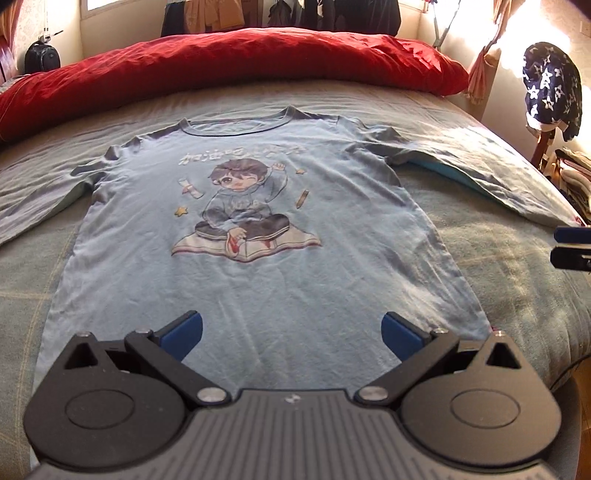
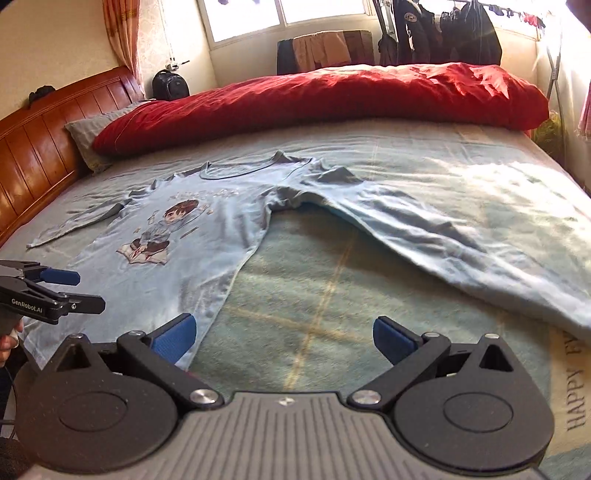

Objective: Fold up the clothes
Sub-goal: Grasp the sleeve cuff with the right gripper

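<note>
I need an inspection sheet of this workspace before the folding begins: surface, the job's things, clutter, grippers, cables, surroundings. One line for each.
Surface: bed with a grey-green checked cover, sunlit on the right.
Job's things: light blue long-sleeve shirt lying flat, cartoon print up, both sleeves spread out, not yet folded.
Clutter: red duvet bunched along the far side of the bed; grey pillow by the headboard.
Grippers: left gripper open, above the shirt's hem; right gripper open, above the cover beside the shirt's edge.
Cables: a dark cable at the bed's edge.
Surroundings: wooden headboard, black bag, hanging clothes, star-print garment draped at the right.
</note>
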Available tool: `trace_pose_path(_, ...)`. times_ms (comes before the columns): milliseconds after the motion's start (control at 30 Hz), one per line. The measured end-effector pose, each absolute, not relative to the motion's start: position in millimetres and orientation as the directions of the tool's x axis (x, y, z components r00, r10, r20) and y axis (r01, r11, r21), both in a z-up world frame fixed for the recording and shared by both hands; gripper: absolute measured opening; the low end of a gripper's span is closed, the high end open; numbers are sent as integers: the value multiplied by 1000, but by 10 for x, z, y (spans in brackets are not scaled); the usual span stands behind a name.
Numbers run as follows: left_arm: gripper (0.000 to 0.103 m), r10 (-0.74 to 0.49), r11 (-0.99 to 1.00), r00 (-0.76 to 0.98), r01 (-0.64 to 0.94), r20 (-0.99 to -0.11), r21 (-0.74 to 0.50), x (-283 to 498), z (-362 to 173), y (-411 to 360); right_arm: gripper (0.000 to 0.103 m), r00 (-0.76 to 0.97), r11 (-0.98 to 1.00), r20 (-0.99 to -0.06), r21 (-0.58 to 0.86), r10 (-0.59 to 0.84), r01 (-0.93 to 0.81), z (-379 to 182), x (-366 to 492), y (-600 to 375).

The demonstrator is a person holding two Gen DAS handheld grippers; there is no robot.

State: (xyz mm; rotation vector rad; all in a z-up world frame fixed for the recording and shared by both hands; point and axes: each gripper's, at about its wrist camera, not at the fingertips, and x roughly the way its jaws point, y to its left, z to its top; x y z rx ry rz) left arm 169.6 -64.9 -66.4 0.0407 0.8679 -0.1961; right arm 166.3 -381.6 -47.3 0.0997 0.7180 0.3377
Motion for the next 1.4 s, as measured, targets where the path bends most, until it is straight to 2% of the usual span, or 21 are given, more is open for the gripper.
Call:
trace_pose_path(100,102,-170,976,629,214,-758,-42,1784,-634,-775,102,727,943,-602,164,329,-291,-282,1937,-4095)
trace_pose_path(167,102,-169,975,636,220,-753,-33,1851,-611,-834,95,725,938,-600,149,338,-314,-161,2216,-4251)
trace_pose_path(300,102,-158,977,640,209,-752,-28,1980,-604,-895,57,689,930,-638,129,344,-345,-64,2868,-4450)
trace_pose_path(333,102,-153,978,639,206,-754,-24,2004,-617,-913,52,678,928,-650,122,343,-353,-95,3021,-4461)
trace_pose_path(500,102,-153,976,614,215,-774,-22,2049,-704,-965,52,610,915,-708,131,356,-382,-429,3703,-4458)
trace_pose_path(700,102,-162,975,603,219,-781,-33,2038,-734,-907,53,536,913,-772,141,343,-382,-884,4129,-4395)
trace_pose_path(833,102,-156,977,594,213,-789,-33,2048,-776,-834,54,539,902,-776,87,328,-423,-917,4172,-4337)
trace_pose_path(967,102,-155,980,585,194,-796,-47,2071,-829,-761,52,498,889,-788,130,362,-440,-919,4227,-4370)
trace_pose_path(1000,102,-152,981,583,190,-798,-48,2073,-842,-751,43,487,885,-790,143,372,-444,-923,4231,-4376)
trace_pose_path(1033,102,-149,981,581,185,-800,-48,2076,-856,-741,22,484,882,-790,146,377,-448,-921,4218,-4370)
trace_pose_path(1067,102,-146,982,577,182,-804,-48,2079,-871,-733,8,481,877,-789,145,382,-458,-905,4195,-4355)
trace_pose_path(1100,102,-144,983,574,180,-806,-47,2083,-883,-729,3,478,872,-788,144,387,-468,-888,4172,-4339)
trace_pose_path(1400,102,-148,979,573,200,-806,-38,2098,-893,-789,2,530,903,-790,67,308,-425,-786,4233,-4323)
